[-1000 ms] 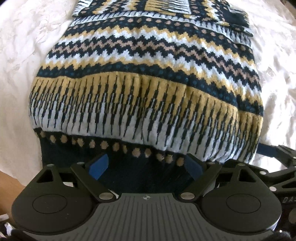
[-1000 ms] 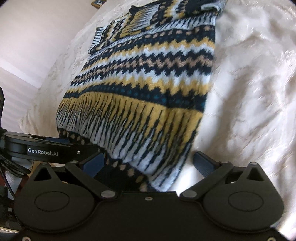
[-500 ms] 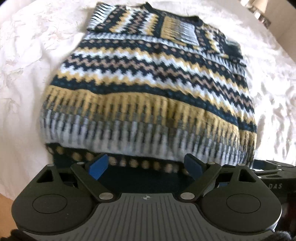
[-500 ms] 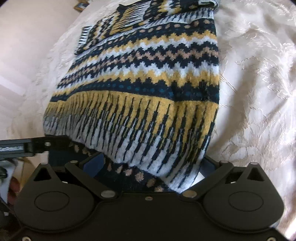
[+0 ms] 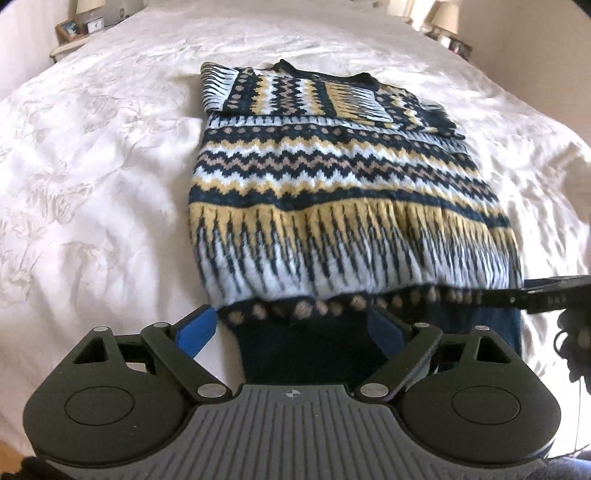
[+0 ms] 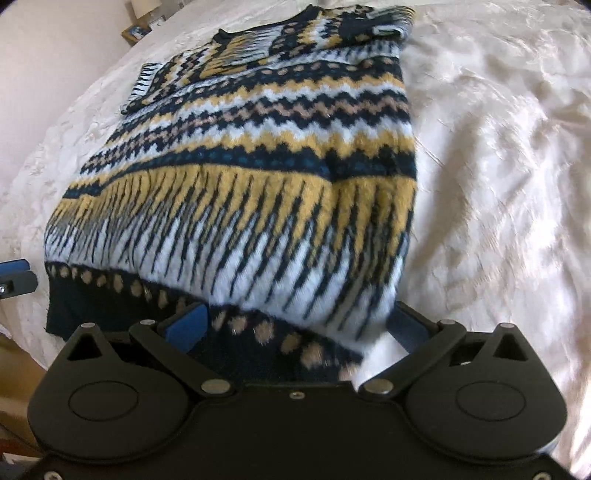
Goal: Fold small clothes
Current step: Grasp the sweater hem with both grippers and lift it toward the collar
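Observation:
A knitted sweater (image 5: pixel 332 192) with navy, yellow, white and tan bands lies on the white bedspread (image 5: pixel 92 166), sleeves folded in, neck far from me. Its navy hem (image 5: pixel 306 347) is nearest. My left gripper (image 5: pixel 291 328) is open, its blue pads either side of the hem's left part. My right gripper (image 6: pixel 299 328) is open over the hem's right corner (image 6: pixel 288 343). The sweater fills the right wrist view (image 6: pixel 258 166). The right gripper's finger shows at the right edge of the left wrist view (image 5: pixel 543 295).
Bedspread (image 6: pixel 498 166) extends on both sides of the sweater. Nightstands with lamps and a frame stand at the bed's far corners (image 5: pixel 77 26) (image 5: pixel 447 33). The bed's near edge lies below the hem (image 6: pixel 22 332).
Both grippers have pulled back and risen from the hem; more of the sweater and bed now shows. The jaws stay open.

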A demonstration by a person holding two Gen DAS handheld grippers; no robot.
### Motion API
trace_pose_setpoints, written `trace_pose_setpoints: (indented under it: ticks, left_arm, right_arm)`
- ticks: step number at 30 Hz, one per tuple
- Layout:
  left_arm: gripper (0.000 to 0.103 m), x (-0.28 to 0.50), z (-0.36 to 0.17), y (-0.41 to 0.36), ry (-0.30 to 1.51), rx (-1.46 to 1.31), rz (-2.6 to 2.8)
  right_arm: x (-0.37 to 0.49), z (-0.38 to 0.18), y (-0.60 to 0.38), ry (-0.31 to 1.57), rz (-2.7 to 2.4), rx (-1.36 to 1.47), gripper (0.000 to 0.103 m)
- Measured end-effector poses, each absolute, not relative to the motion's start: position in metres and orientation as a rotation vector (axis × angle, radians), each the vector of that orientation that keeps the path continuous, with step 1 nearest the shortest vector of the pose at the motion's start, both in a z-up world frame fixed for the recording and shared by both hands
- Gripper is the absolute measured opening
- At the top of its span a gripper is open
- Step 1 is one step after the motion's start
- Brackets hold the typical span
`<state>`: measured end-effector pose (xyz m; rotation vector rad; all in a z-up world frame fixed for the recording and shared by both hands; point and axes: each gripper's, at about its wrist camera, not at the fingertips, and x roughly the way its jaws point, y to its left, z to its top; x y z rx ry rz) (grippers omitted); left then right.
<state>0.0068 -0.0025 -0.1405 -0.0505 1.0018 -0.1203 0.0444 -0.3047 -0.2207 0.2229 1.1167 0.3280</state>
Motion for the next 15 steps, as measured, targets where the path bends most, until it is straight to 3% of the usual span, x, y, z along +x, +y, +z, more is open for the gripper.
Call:
trace_pose_setpoints:
  ticks: [15]
  left_arm:
    - [0.089,0.010,-0.186,0.019,1.075,-0.126,-0.178]
  right_arm:
    - [0.010,-0.232,-0.312,1.162,0.241,0.296,0.103]
